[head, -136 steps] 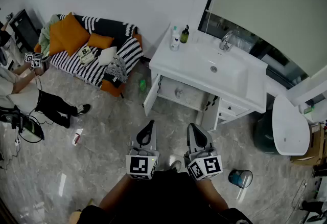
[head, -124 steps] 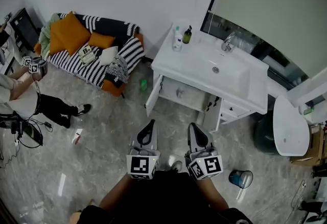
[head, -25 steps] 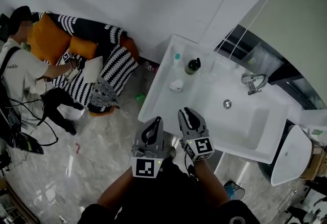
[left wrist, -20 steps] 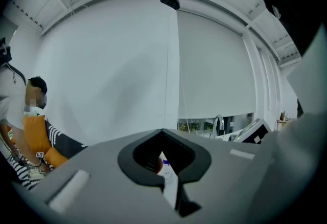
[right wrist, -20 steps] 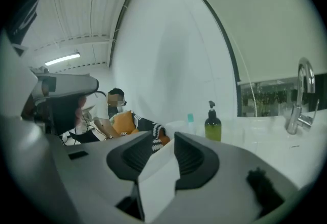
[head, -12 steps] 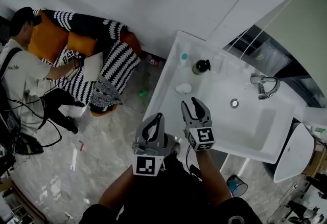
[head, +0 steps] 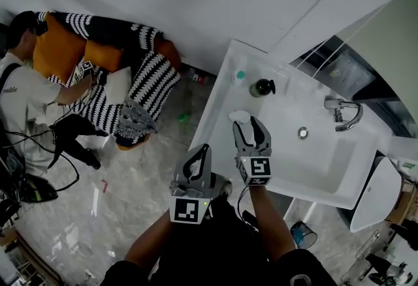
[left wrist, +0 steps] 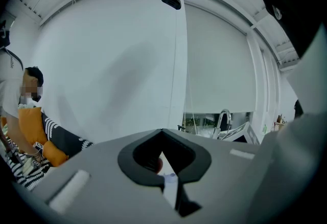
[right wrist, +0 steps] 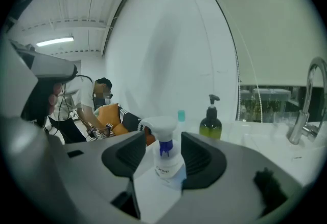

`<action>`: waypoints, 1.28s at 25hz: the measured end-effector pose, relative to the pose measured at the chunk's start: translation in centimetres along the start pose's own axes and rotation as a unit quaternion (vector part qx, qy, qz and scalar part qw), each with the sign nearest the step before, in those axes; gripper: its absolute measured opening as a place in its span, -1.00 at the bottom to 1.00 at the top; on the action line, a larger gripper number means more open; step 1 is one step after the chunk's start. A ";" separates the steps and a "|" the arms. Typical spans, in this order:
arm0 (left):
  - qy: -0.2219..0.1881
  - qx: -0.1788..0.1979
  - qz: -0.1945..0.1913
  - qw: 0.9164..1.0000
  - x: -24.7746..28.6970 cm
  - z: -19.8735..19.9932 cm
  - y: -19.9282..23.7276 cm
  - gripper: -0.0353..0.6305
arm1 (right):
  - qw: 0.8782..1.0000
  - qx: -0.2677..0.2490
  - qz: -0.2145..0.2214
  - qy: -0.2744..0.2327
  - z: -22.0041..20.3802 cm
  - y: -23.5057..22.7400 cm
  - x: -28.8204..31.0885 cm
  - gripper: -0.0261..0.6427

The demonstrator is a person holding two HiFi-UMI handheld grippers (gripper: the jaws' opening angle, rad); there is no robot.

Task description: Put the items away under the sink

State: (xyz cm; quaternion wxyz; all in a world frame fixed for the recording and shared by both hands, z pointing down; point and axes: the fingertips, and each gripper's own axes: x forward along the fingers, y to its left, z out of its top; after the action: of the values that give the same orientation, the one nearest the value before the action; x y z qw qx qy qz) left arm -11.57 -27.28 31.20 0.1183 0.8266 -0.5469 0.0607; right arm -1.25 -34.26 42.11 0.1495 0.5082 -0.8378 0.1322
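A white spray bottle with a blue neck stands near the left end of the white sink counter. My right gripper is open around it; its jaws have just been opening, and the bottle stands between the pads with a gap on each side. Behind it are a dark green pump bottle and a small teal-capped bottle. My left gripper hangs shut and empty in front of the counter's edge, lower and to the left.
The basin with its drain and chrome faucet fills the counter's right half. A seated person and a striped sofa with orange cushions are at the left. A white toilet lid stands at the right.
The view has closed in on the sink from across the room. My right gripper has gone forward over the counter to the spray bottle and spread its jaws. The left gripper followed slightly.
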 end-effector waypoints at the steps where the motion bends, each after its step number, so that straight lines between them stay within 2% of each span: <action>1: 0.000 -0.002 0.001 1.000 0.0 -0.1 0.2 -0.87 | 1.000 0.002 0.000 0.002 -0.3 0.0 0.3 -0.27; 7: 0.004 -0.006 0.000 1.000 0.1 -0.4 0.8 -0.87 | 1.000 0.007 -0.010 0.004 -0.5 0.0 1.2 -0.27; 14: 0.007 -0.013 -0.002 1.000 0.3 -0.6 1.0 -0.87 | 1.000 0.002 -0.016 -0.022 0.3 -0.2 1.9 -0.27; 15: 0.007 -0.015 -0.002 1.000 0.2 -0.6 1.1 -0.87 | 1.000 0.004 -0.018 -0.025 0.5 -0.3 1.9 -0.30; 17: 0.007 -0.018 -0.005 1.000 0.1 -0.6 1.1 -0.87 | 0.999 0.009 -0.019 -0.031 0.8 -0.3 1.9 -0.47; 20: 0.009 -0.021 -0.009 1.000 -0.2 -0.7 1.0 -0.87 | 0.999 0.011 -0.021 -0.037 0.8 -0.3 2.0 -0.53; 32: 0.009 -0.033 -0.013 0.999 -0.9 -1.1 0.8 -0.87 | 0.999 0.012 -0.007 -0.041 0.6 -0.5 1.6 -0.55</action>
State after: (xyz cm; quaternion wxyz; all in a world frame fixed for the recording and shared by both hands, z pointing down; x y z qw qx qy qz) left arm -12.63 -26.46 32.15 0.1514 0.8287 -0.5366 0.0483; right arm -1.57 -35.99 42.17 0.1100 0.5211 -0.8377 0.1207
